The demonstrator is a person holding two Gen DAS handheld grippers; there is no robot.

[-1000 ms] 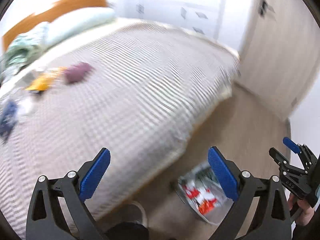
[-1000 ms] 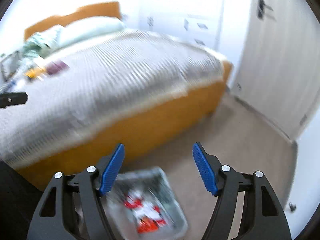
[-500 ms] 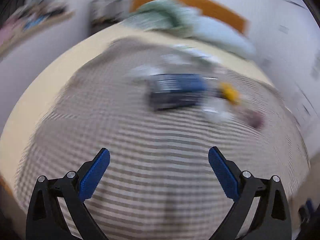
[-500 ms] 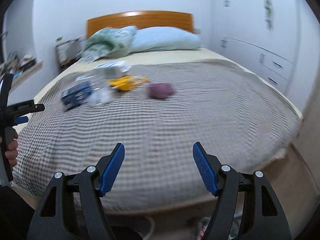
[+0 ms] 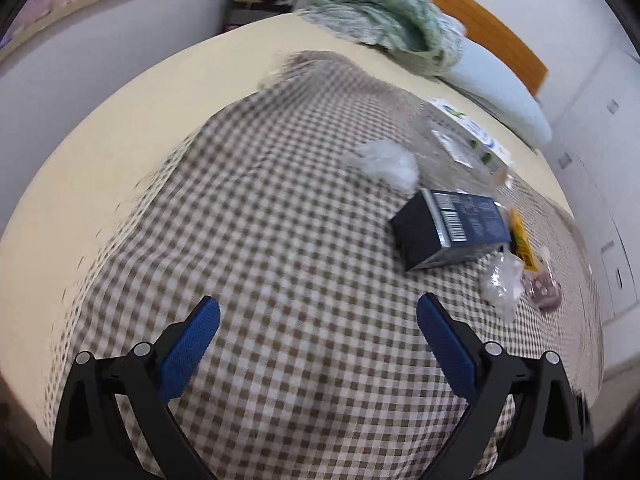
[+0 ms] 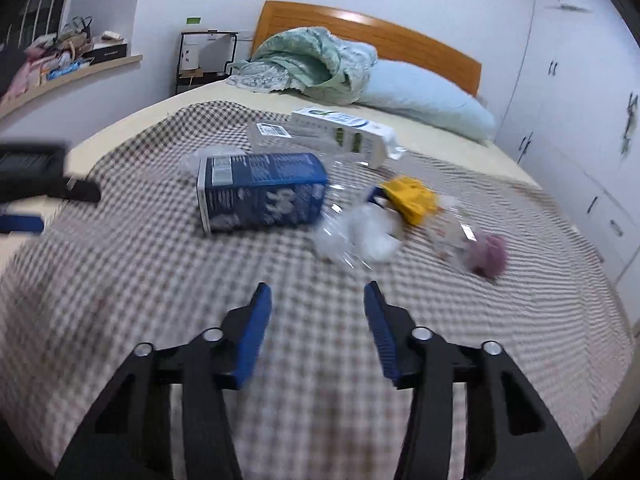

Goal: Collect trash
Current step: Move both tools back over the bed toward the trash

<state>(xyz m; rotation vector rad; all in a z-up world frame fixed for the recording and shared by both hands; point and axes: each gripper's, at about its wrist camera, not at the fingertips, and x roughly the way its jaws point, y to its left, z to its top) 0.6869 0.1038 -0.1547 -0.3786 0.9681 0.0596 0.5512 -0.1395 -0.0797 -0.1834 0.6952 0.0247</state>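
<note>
Both grippers have swung from the floor up over the bed, jaws spread and empty, the right gripper (image 6: 316, 312) nearest the clear plastic wrap (image 6: 360, 236), likely the next pickup.

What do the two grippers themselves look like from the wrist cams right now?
The left gripper and right gripper look alike: black angular linkage arms with silver pivot screws, each finger tipped with a textured blue pad. No cables, markings, or sleeves show.
</note>
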